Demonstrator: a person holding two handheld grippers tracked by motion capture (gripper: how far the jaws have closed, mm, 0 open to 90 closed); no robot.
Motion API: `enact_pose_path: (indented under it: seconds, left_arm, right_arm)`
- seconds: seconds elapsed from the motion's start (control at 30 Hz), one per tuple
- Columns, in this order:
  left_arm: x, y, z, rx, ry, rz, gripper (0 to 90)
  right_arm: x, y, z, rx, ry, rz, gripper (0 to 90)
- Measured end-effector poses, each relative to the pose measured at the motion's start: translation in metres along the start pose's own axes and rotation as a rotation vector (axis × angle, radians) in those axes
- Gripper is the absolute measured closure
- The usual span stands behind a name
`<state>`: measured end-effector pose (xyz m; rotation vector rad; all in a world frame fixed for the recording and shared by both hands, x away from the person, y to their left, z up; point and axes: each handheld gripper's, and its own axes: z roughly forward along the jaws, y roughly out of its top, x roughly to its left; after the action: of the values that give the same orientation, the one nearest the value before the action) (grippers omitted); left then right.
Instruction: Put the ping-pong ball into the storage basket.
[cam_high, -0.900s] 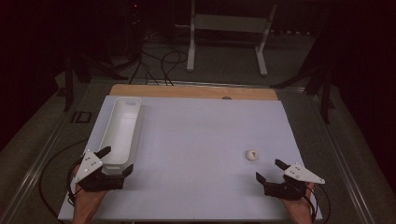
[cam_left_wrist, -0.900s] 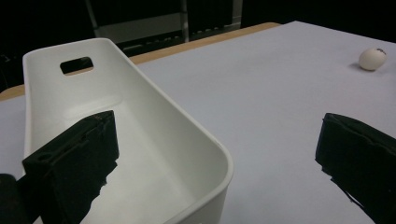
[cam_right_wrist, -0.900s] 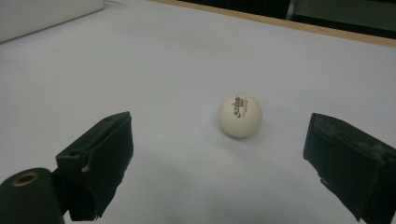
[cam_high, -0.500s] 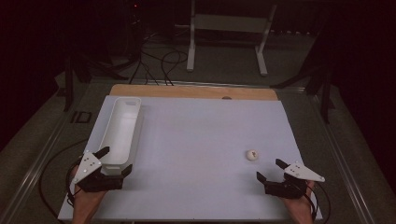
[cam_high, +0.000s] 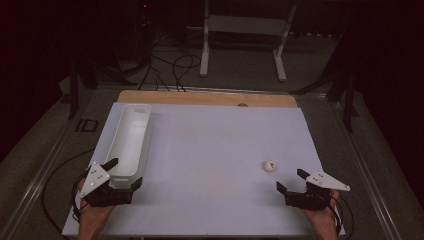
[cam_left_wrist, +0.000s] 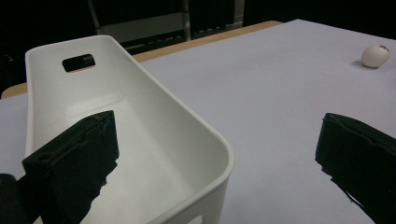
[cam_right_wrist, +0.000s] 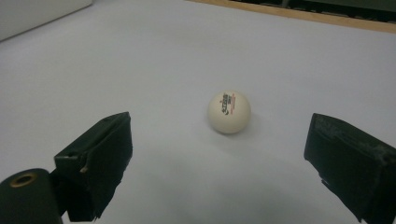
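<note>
A white ping-pong ball (cam_high: 270, 165) with a small printed mark lies on the white table sheet, at the right near the front. My right gripper (cam_high: 290, 179) stands open just short of it. In the right gripper view the ball (cam_right_wrist: 229, 112) rests a little ahead of the gap between the jaws of that gripper (cam_right_wrist: 224, 163), touching neither. A long white bin (cam_high: 129, 140) runs along the left side. My left gripper (cam_high: 126, 172) is open at the bin's near end. There one jaw hangs over the bin's inside (cam_left_wrist: 140, 116) and the other over the sheet. The ball (cam_left_wrist: 375, 56) shows far off.
The white sheet (cam_high: 210, 150) covers the table, and a wooden strip (cam_high: 210, 98) runs along the far edge. Behind the table, on the dark floor, stand a white metal frame (cam_high: 242, 30) and loose cables (cam_high: 165, 65).
</note>
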<state>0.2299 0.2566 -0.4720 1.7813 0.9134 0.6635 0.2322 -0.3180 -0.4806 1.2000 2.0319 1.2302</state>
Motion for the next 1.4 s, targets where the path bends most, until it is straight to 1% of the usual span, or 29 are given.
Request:
enact_pose_path:
  seconds: [0.23, 0.43, 0.57, 0.67, 0.83, 0.93, 1.23, 1.4]
  left_arm:
    - [0.0, -0.001, 0.002, -0.011, -0.004, -0.012, 0.0]
    - [0.001, -0.003, 0.004, -0.009, -0.004, -0.024, 0.0]
    - [0.002, -0.004, 0.004, -0.009, -0.005, -0.024, 0.0]
    - [0.001, -0.005, 0.005, -0.007, -0.003, -0.025, 0.1]
    - [0.001, -0.006, 0.006, -0.005, -0.005, -0.025, 0.0]
    - [0.002, -0.006, 0.006, -0.005, -0.006, -0.026, 0.0]
    - [0.001, -0.007, 0.007, -0.001, -0.009, -0.024, 0.0]
    - [0.002, -0.008, 0.007, -0.002, -0.016, -0.026, 0.0]
  right_arm:
    - [-0.002, 0.012, -0.003, -0.005, 0.007, 0.013, 7.2]
    - [-0.002, 0.016, 0.0, 0.026, 0.01, 0.01, 7.0]
    - [-0.004, 0.019, 0.002, 0.033, 0.014, 0.021, 7.0]
    - [-0.005, 0.022, 0.003, 0.039, 0.013, 0.02, 7.0]
    - [-0.006, 0.029, 0.005, 0.065, 0.013, 0.012, 7.0]
    - [-0.008, 0.032, 0.006, 0.071, 0.025, 0.021, 7.0]
    - [-0.012, 0.04, 0.009, 0.081, 0.027, 0.025, 7.0]
    - [-0.015, 0.043, 0.01, 0.1, 0.029, 0.032, 7.0]
